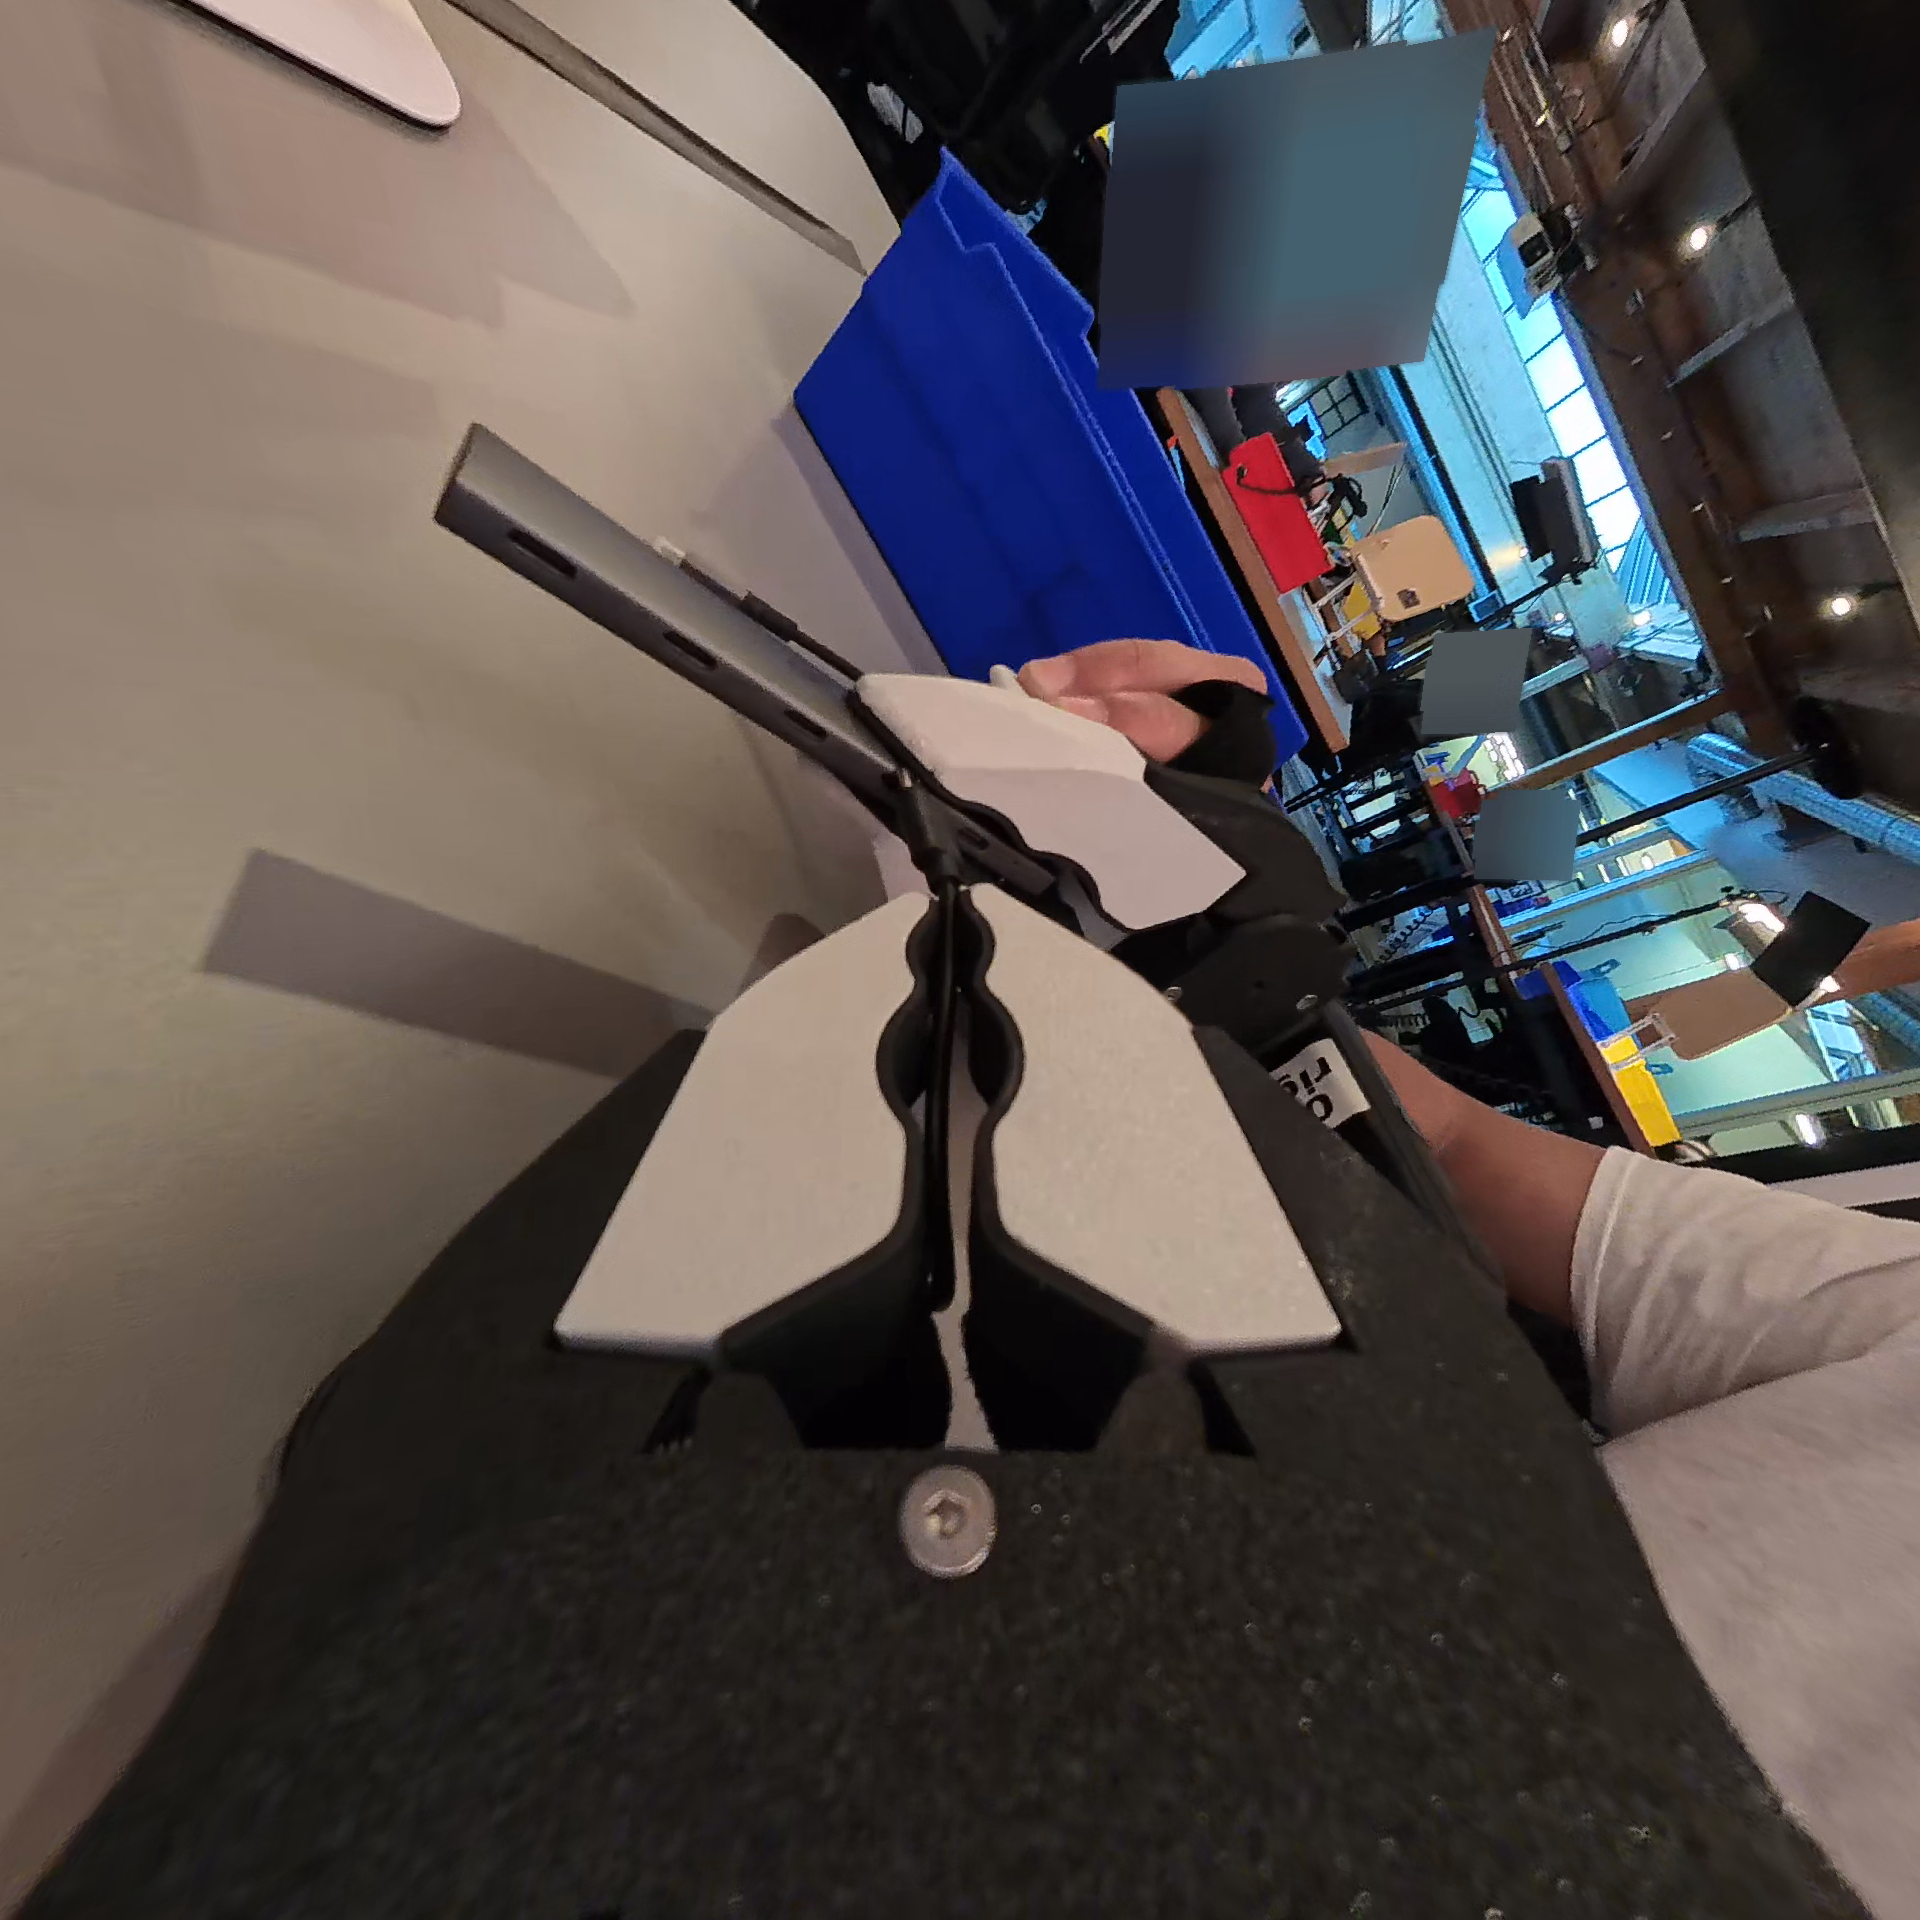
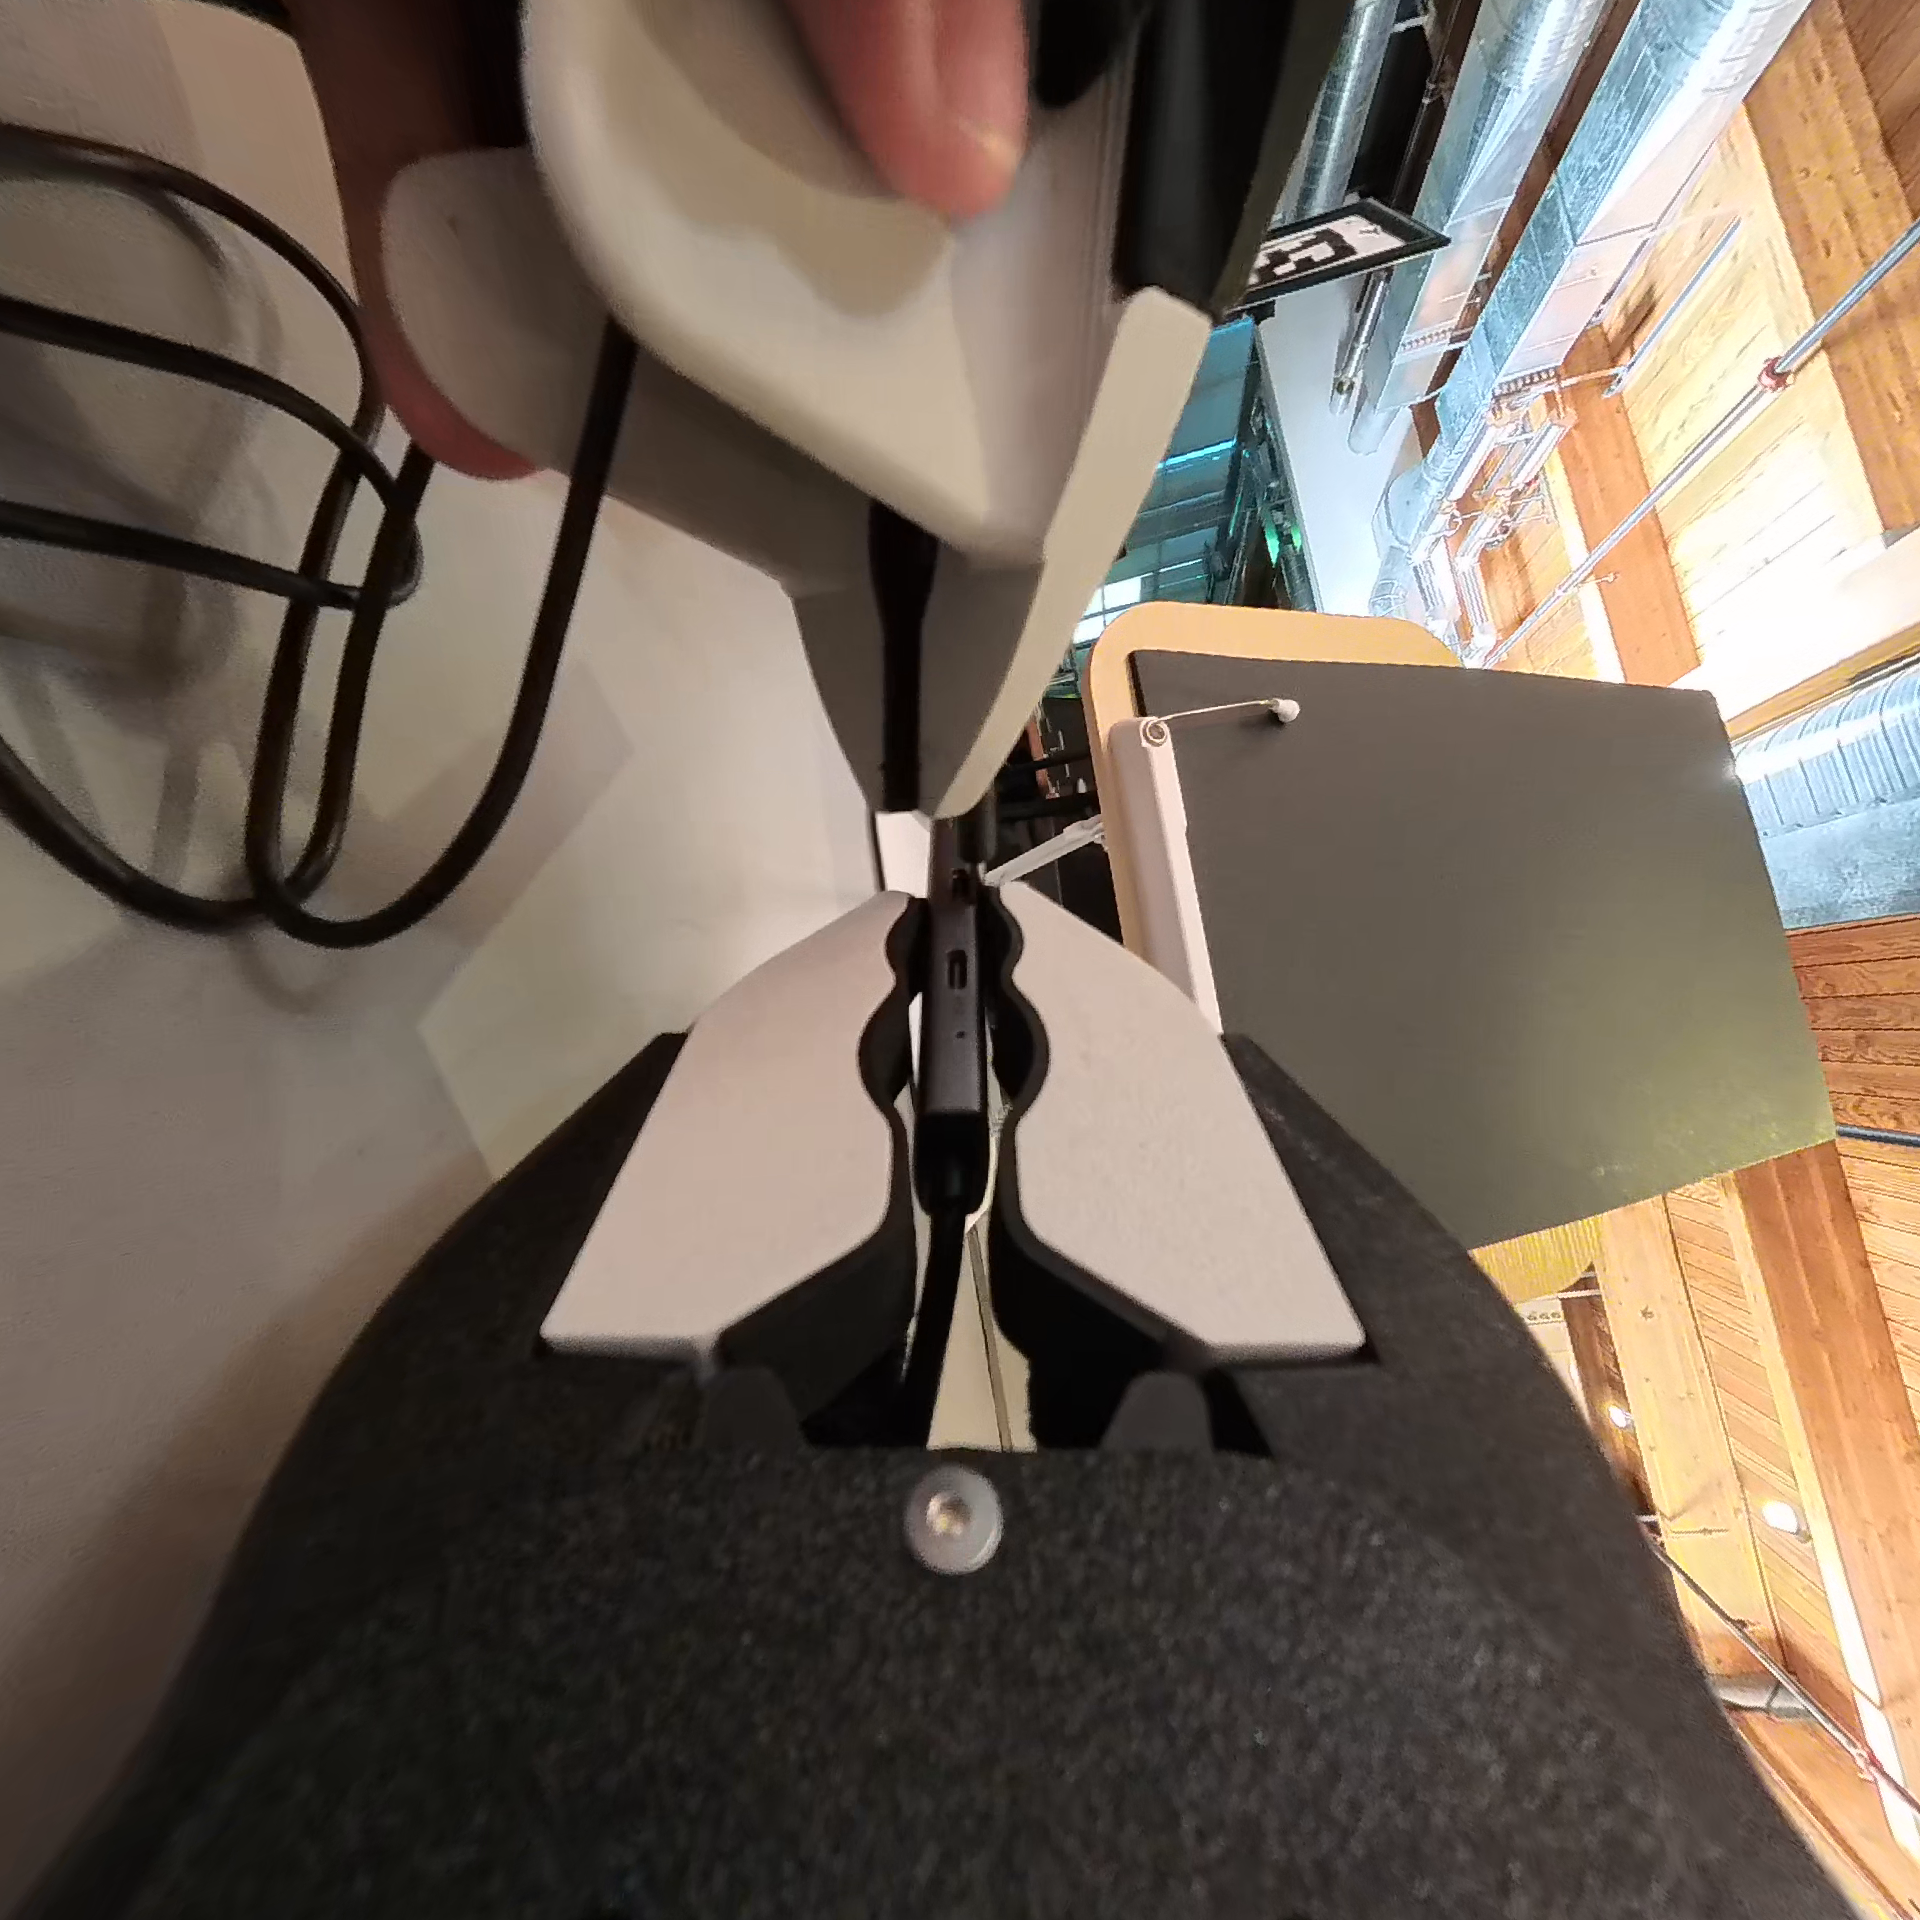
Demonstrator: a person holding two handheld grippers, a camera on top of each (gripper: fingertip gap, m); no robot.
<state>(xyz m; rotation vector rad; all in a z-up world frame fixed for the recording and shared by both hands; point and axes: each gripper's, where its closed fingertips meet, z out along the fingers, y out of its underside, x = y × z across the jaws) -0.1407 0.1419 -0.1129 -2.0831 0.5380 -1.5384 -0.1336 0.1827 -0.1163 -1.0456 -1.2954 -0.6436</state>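
My left gripper [image 1: 951,914] is shut on a thin black cable [image 1: 940,1091]. The cable's plug meets the side edge of a flat grey hub [image 1: 665,613]. The hub is lifted off the white table [image 1: 312,831] and slants up to the left. My right gripper [image 2: 951,904] is shut on the near end of the hub [image 2: 954,1029], seen end-on, with the hub's own black lead trailing back between the fingers. The right gripper also shows in the left wrist view [image 1: 914,748], clamped on the hub. The left gripper shows in the right wrist view [image 2: 920,805], directly above, with a person's fingers on it.
A blue plastic bin [image 1: 987,468] stands on the table beyond the hub. Loops of black cable [image 2: 291,623] lie on the table to the left. A dark panel [image 2: 1455,935] stands to the right. A white stand base [image 1: 343,52] sits far off. A person's white sleeve [image 1: 1714,1299] is at right. Less than 4 cm separates the two grippers' tips.
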